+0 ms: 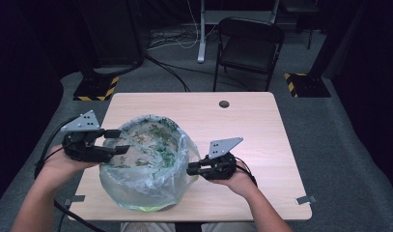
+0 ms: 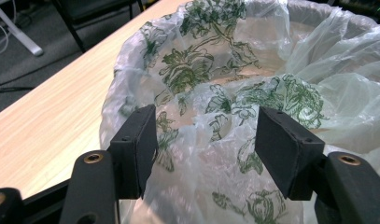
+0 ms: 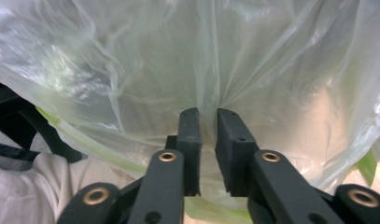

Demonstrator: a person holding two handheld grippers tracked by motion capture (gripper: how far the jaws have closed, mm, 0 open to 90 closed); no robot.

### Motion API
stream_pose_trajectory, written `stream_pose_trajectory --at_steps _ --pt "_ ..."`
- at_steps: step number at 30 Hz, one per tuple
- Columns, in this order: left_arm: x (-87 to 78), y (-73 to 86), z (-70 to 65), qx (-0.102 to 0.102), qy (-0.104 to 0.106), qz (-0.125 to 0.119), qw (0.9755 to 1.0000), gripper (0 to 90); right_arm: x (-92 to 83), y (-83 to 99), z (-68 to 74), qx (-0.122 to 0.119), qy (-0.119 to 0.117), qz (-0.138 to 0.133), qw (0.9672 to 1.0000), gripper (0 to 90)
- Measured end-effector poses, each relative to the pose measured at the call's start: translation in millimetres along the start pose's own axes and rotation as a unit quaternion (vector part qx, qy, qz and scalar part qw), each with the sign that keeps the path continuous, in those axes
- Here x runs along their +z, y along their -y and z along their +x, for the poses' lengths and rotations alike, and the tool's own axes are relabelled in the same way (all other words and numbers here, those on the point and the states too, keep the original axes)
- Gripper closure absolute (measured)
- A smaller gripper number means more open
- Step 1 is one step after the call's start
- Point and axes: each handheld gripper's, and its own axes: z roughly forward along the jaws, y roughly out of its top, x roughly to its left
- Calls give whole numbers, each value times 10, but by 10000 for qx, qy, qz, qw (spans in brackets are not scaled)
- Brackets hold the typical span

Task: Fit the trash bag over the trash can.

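I work at a pale wooden table [image 1: 242, 125] with rounded corners, and a small dark round plug [image 1: 224, 104] sits near its far edge. The floor around it is grey carpet [image 1: 339, 145]. Beyond the table stands a black folding chair [image 1: 249, 46], with cables trailing over the floor beside it, and yellow-and-black striped feet [image 1: 95, 89] of stands sit at either side. The rest of the room is dark.

On the near left part of the table stands a round bin lined with a thin plastic bag [image 1: 148, 162], clear with a green leaf print. It stands upright with its mouth open to the ceiling, so its long axis runs straight up from the tabletop. The bag's edge is folded out over the rim and hangs loosely down the sides. A green tint shows through the plastic low on the near side.

My left claw [image 1: 118, 141] is at the bin's left rim, pointing across the mouth toward the right. In the left gripper view its fingers [image 2: 136, 144] stand well apart, with crumpled printed plastic bulging up between them; I cannot tell whether they press on it.

My right claw [image 1: 191, 169] is at the bin's right side, pointing left into the hanging plastic. In the right gripper view its fingers [image 3: 190, 140] are nearly together, with a fold of the bag gathered into the narrow slit between them, so it is pinching the bag.
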Motion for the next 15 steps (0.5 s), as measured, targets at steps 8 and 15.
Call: stream_pose_trajectory --at_steps 8,15 --pt "-170 191 21 -142 -123 -387 9991 388 75 72 -27 52 -177 263 9995 805" --pt "-238 335 31 -264 -177 -554 9980 388 126 154 -73 149 -212 381 9989 686"
